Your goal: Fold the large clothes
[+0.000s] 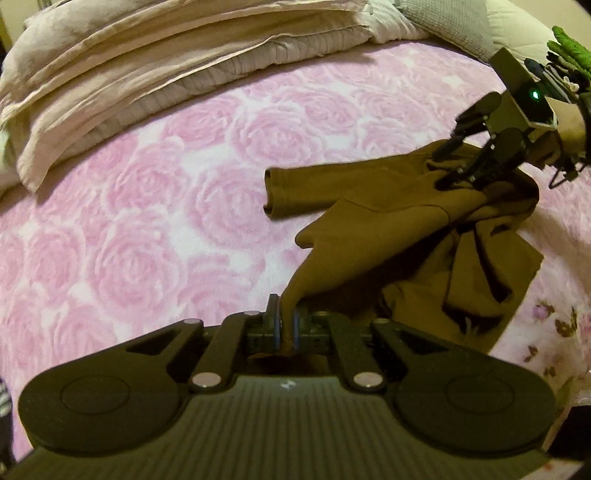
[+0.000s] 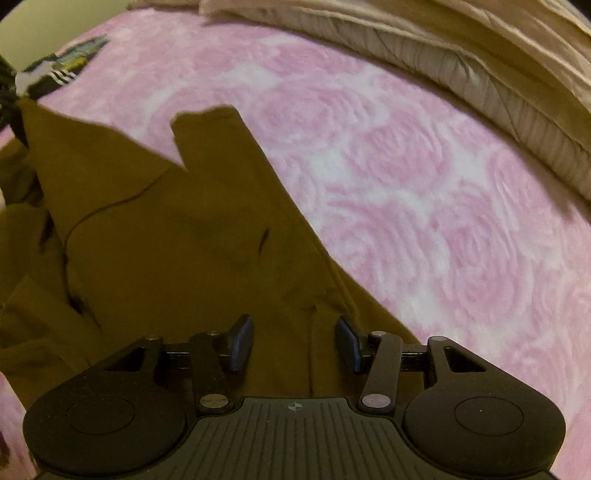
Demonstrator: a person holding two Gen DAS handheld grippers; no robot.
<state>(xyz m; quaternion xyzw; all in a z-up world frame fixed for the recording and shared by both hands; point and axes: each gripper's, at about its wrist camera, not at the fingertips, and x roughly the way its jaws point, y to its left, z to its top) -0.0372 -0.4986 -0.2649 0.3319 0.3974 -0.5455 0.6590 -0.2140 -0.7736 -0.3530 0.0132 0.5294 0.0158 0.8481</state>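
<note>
A brown garment [image 1: 399,225] lies bunched on the pink rose-patterned blanket [image 1: 155,206], one sleeve cuff [image 1: 275,192] stretched out to the left. My left gripper [image 1: 286,325] is shut on a pulled-up edge of the garment. The right gripper [image 1: 458,177] appears at the far right of the left wrist view, low over the cloth, held by a hand in a green glove [image 1: 569,51]. In the right wrist view, the right gripper [image 2: 294,341] stands open just above the brown garment [image 2: 166,240], nothing pinched between its blue pads [image 2: 242,345].
Folded beige quilts [image 1: 110,77] are piled along the far side of the bed, also the beige quilts [image 2: 498,85] at upper right. A grey pillow [image 1: 443,22] lies at the back. A dark patterned cloth [image 2: 62,70] sits at the bed's far left edge.
</note>
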